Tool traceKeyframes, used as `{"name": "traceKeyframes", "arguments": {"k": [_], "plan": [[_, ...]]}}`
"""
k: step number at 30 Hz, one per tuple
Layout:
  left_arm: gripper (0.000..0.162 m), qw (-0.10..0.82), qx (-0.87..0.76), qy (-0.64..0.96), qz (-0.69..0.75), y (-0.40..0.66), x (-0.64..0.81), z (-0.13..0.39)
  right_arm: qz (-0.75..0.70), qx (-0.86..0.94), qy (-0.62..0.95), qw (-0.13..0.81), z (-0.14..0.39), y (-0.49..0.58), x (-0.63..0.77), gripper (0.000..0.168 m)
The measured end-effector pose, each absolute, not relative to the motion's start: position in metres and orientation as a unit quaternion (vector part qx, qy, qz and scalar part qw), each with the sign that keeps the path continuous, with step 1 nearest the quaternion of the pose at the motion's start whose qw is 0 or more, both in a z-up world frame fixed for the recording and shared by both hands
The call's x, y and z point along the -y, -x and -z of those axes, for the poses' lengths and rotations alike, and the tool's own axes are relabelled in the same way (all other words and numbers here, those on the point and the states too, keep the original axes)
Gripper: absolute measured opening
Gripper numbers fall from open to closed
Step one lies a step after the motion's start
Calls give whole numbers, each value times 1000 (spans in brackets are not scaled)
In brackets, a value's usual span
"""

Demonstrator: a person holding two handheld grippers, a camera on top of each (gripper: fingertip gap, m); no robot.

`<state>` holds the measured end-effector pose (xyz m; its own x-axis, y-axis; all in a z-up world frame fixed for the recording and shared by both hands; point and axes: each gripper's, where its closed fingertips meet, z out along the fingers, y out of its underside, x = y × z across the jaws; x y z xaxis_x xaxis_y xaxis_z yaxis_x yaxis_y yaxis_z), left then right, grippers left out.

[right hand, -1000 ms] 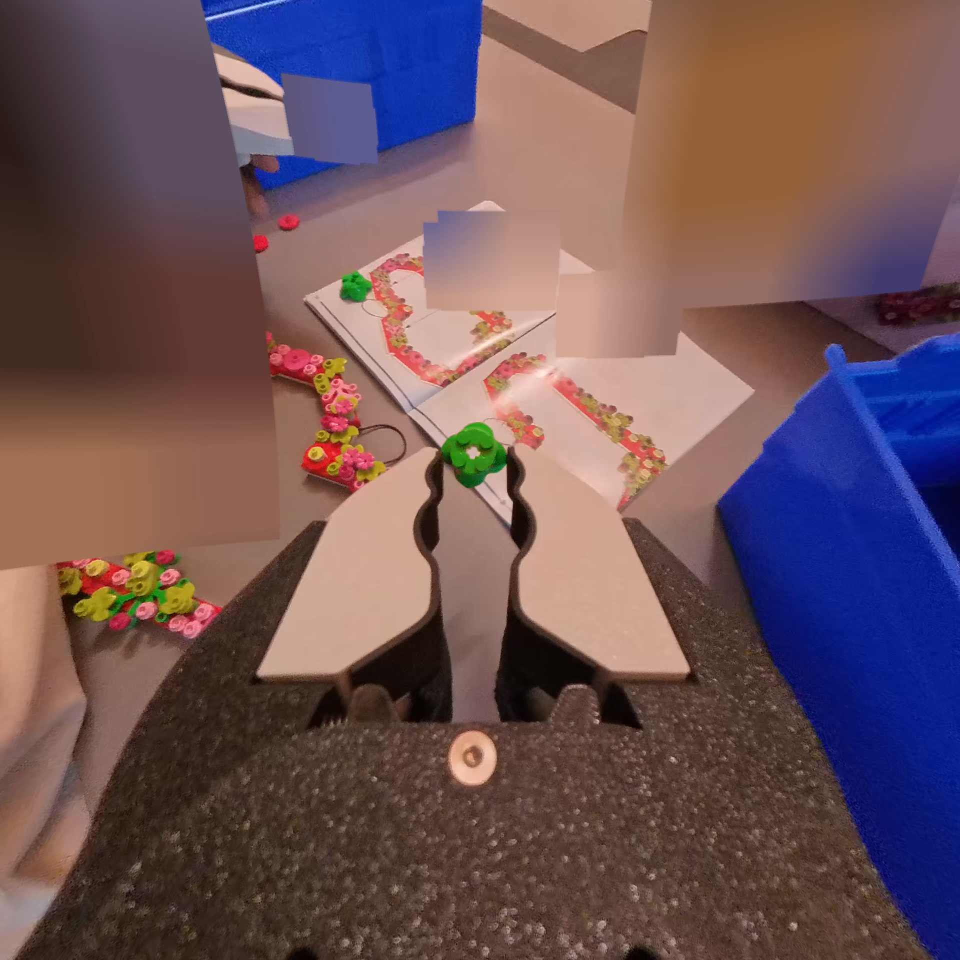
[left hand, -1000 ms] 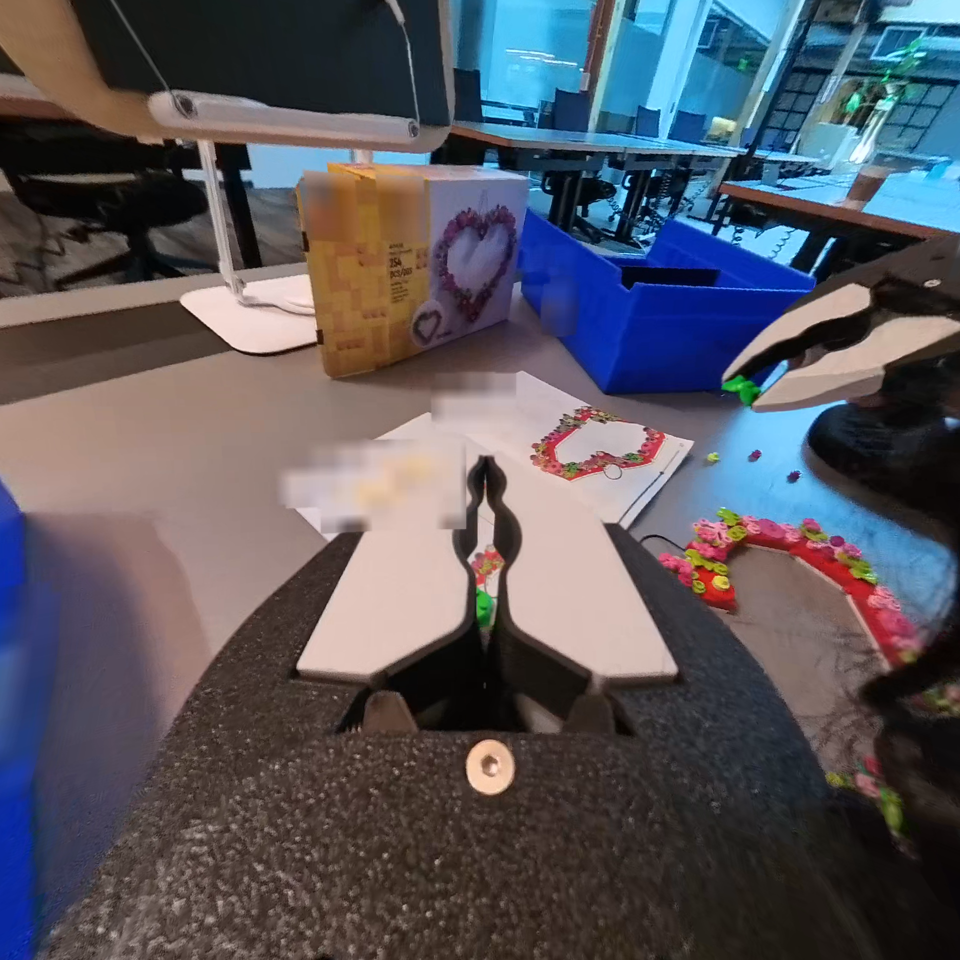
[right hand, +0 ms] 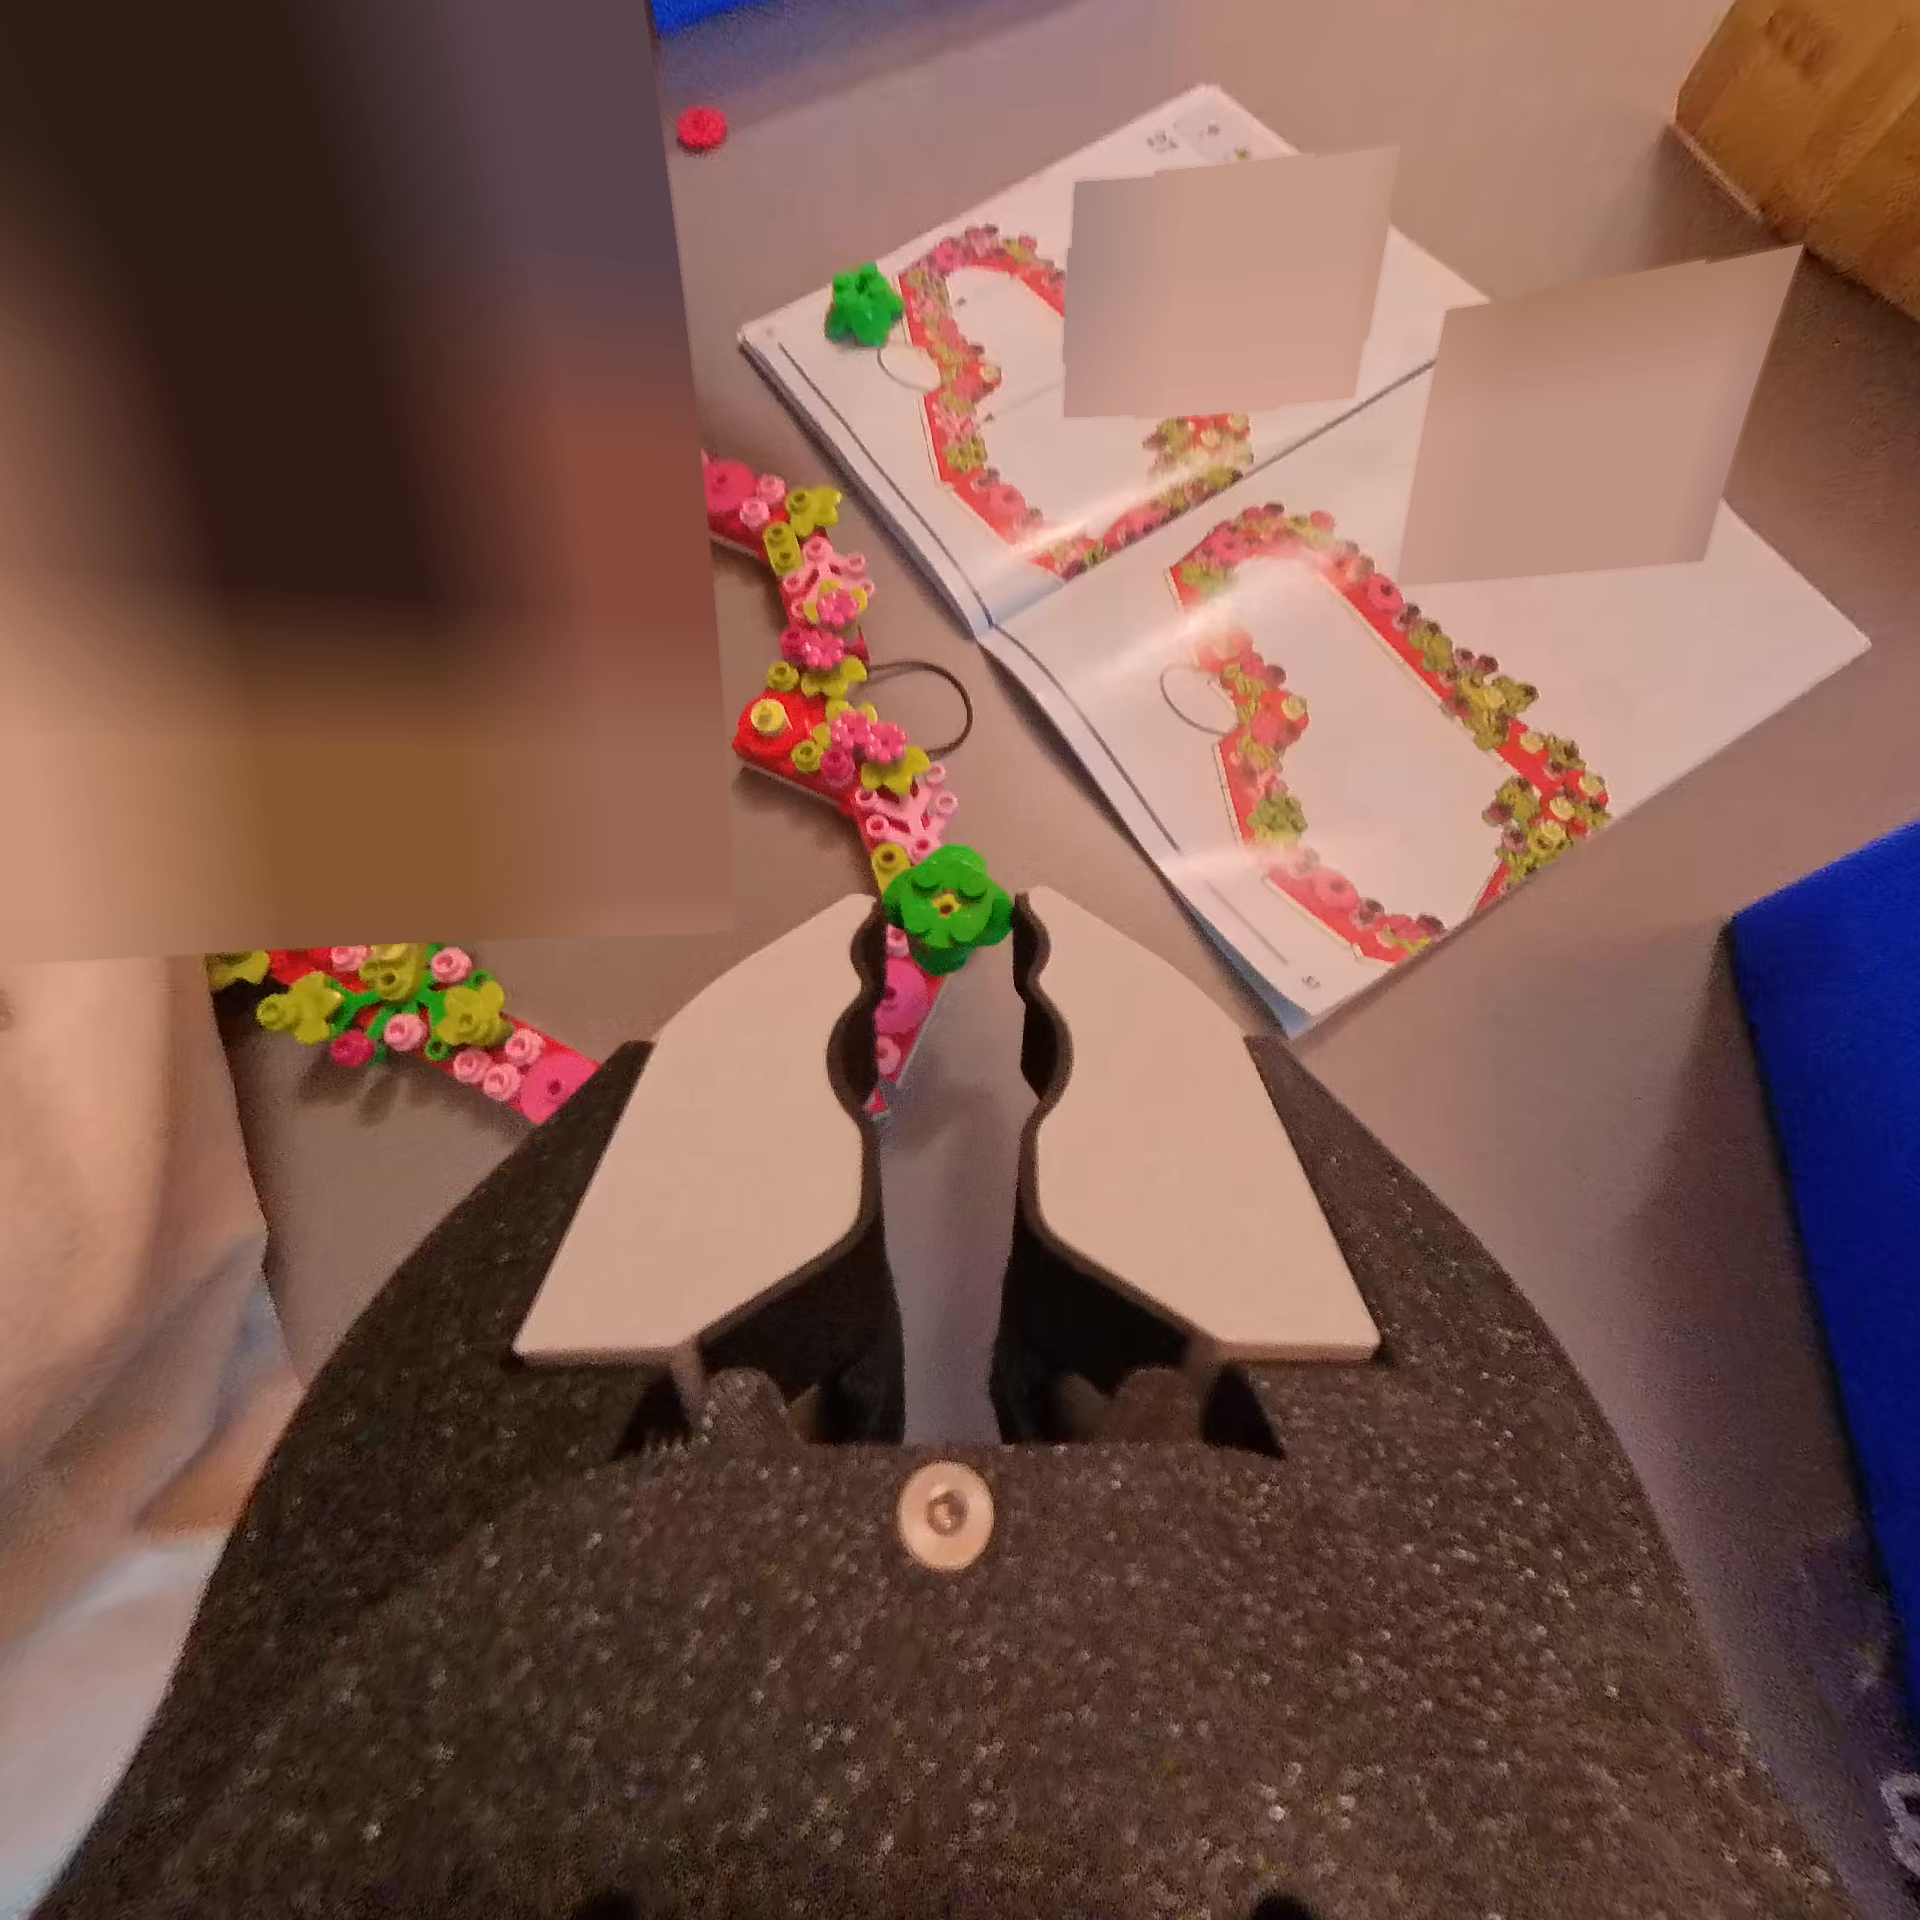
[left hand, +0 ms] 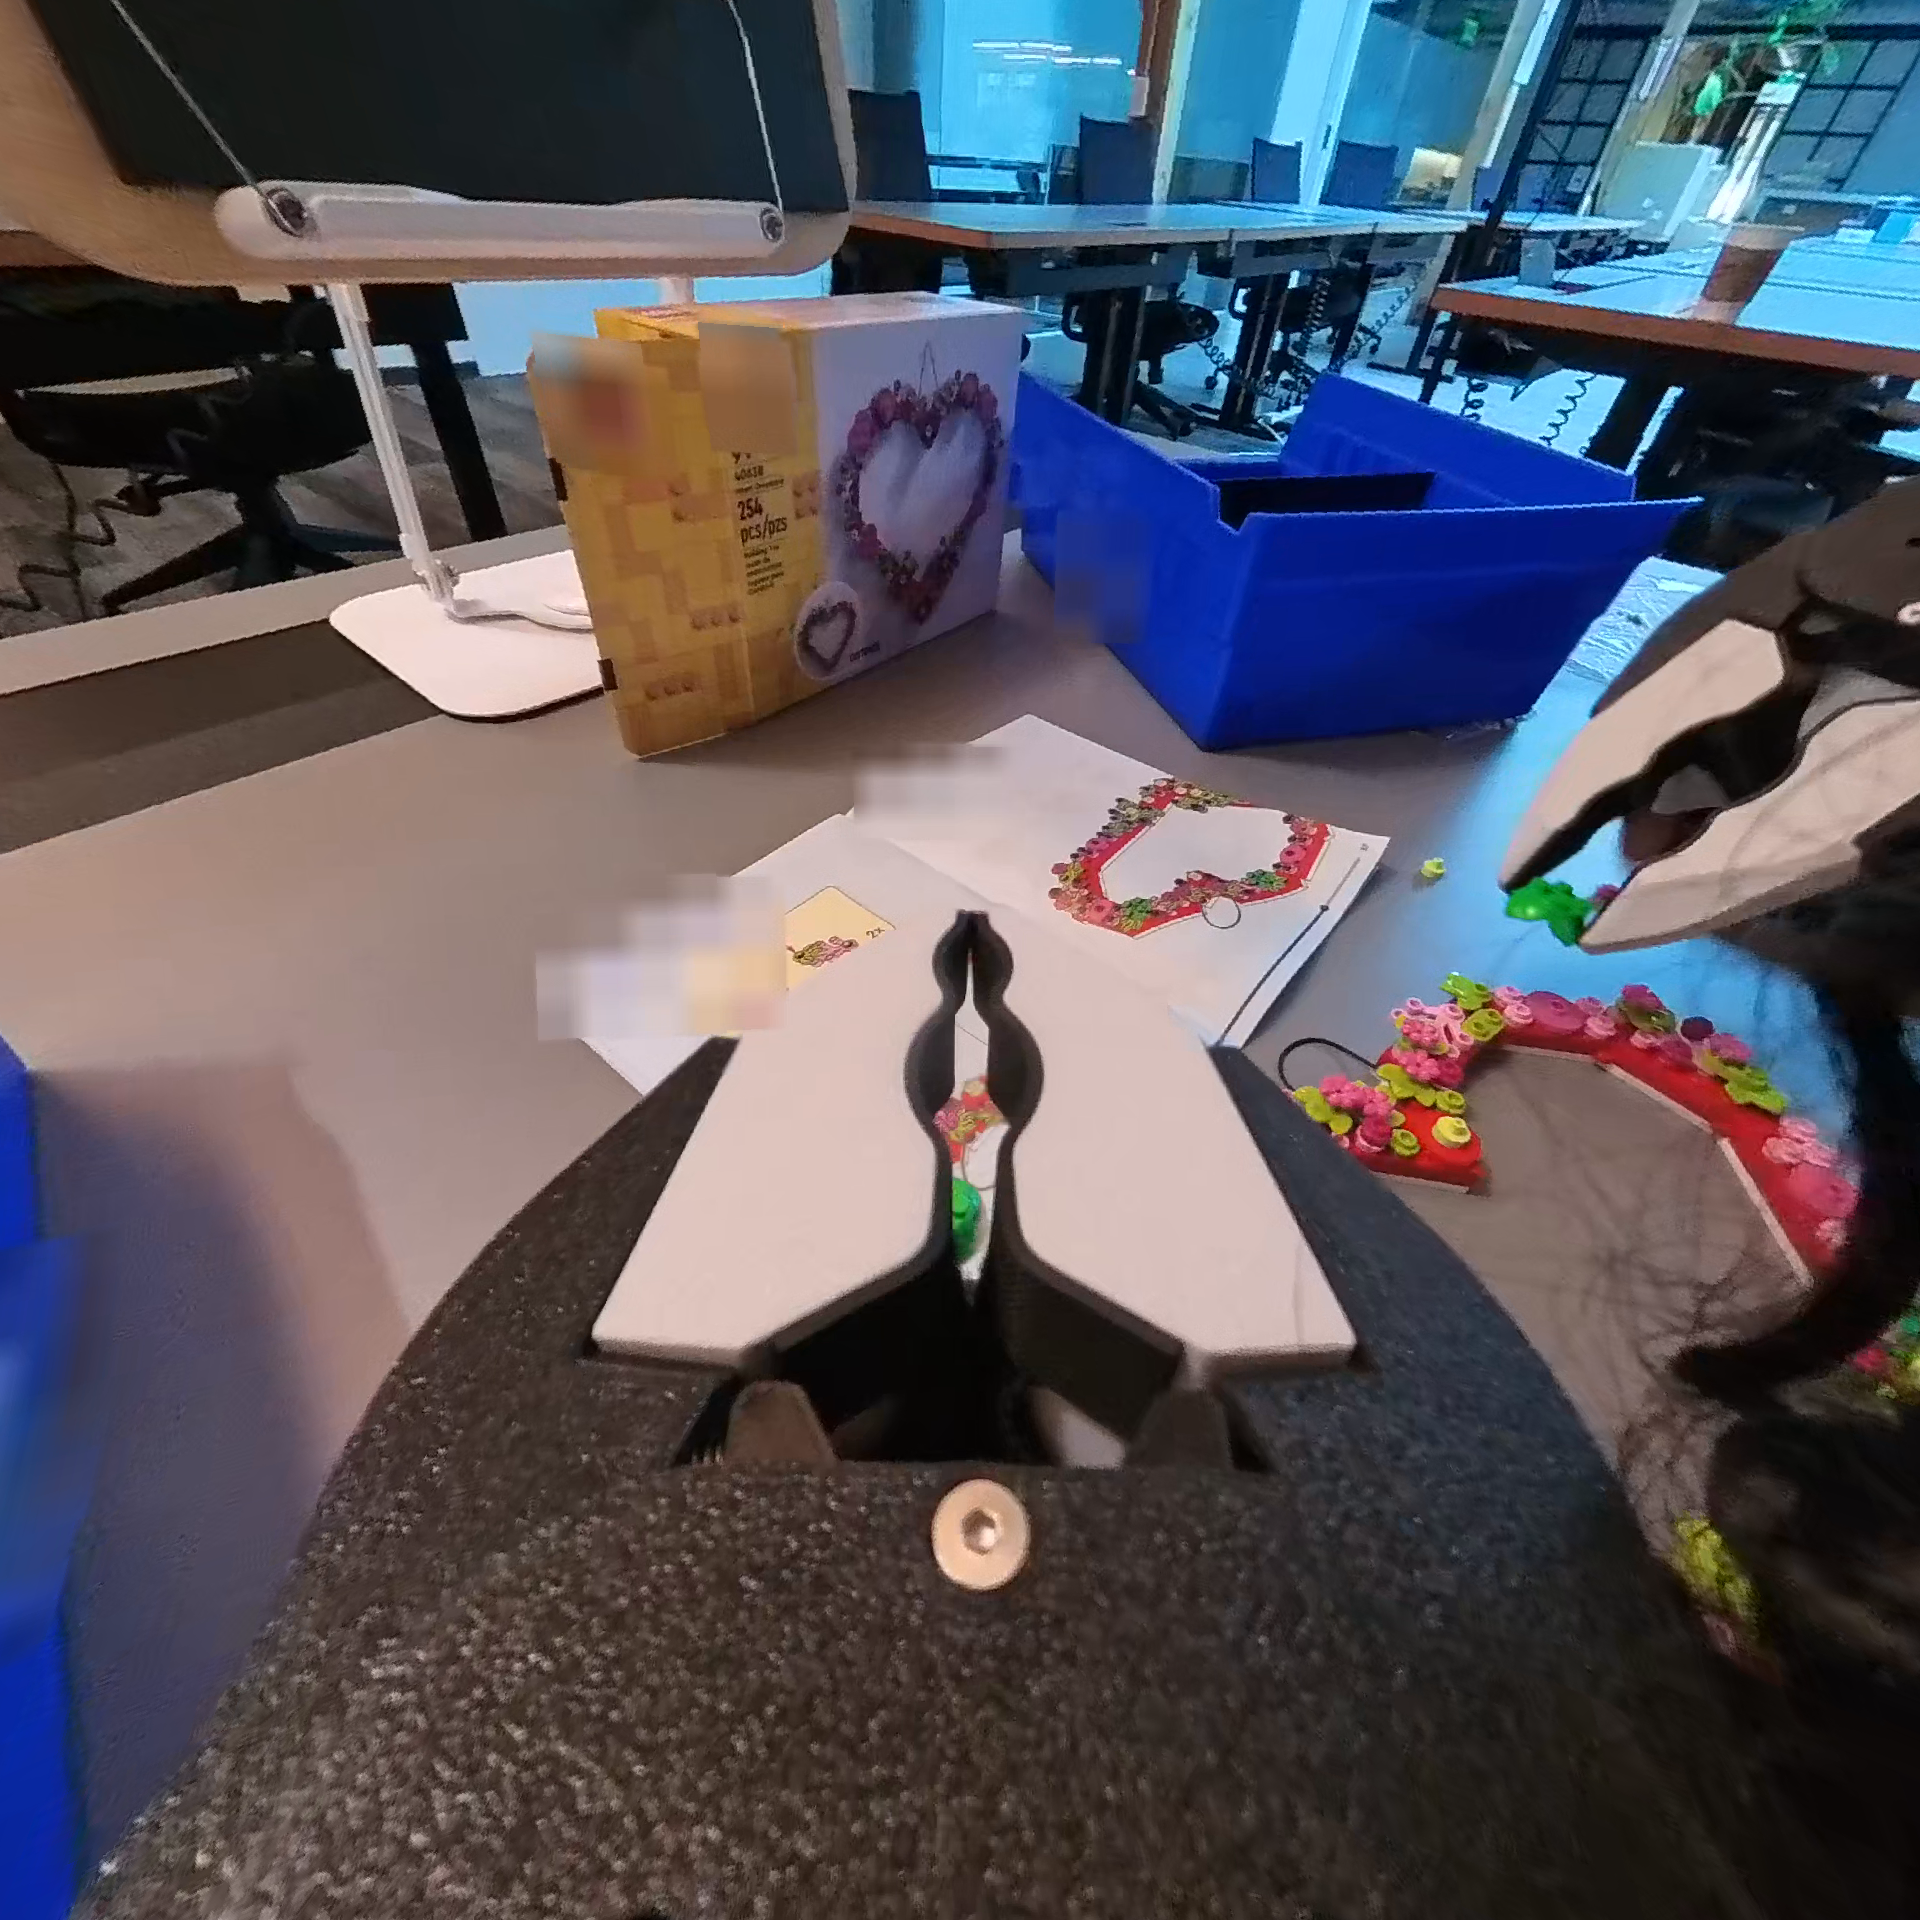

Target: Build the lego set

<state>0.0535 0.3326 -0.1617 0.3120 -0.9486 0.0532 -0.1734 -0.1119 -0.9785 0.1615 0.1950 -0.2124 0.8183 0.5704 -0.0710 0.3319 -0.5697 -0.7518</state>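
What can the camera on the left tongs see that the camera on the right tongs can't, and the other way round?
Only the left view shows the set's box, the white lamp base, the office desks behind, and the right tongs from the side.

Only the right view shows a loose red round piece and a second green piece lying on the booklet.

Both show the open instruction booklet, the flowered red heart frame, a blue bin, and the green flower piece pinched at the right tongs' tips.

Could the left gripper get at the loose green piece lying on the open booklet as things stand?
Probably yes. The left gripper, shut and empty, hangs over the booklet; the green leaf piece lies uncovered on the page's edge. The right gripper works over the heart frame, off to the side.
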Motion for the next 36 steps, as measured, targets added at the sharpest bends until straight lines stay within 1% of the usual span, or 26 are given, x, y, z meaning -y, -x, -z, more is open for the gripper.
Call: {"name": "traceKeyframes", "arguments": {"k": [3, 9, 19, 36], "plan": [[9, 516, -431, 635, 381, -52, -335, 158, -142, 264, 878, 372, 217, -165, -192, 23], [7, 519, -425, 637, 379, -49, -338, 158, -139, 293, 877, 355, 228, -151, -201, 23], [7, 517, -422, 645, 372, -48, -340, 160, -148, 312, 877, 333, 237, -145, -205, 23], [7, 515, -430, 647, 361, -47, -342, 164, -161, 327, 872, 328, 238, -144, -205, 23]]}}
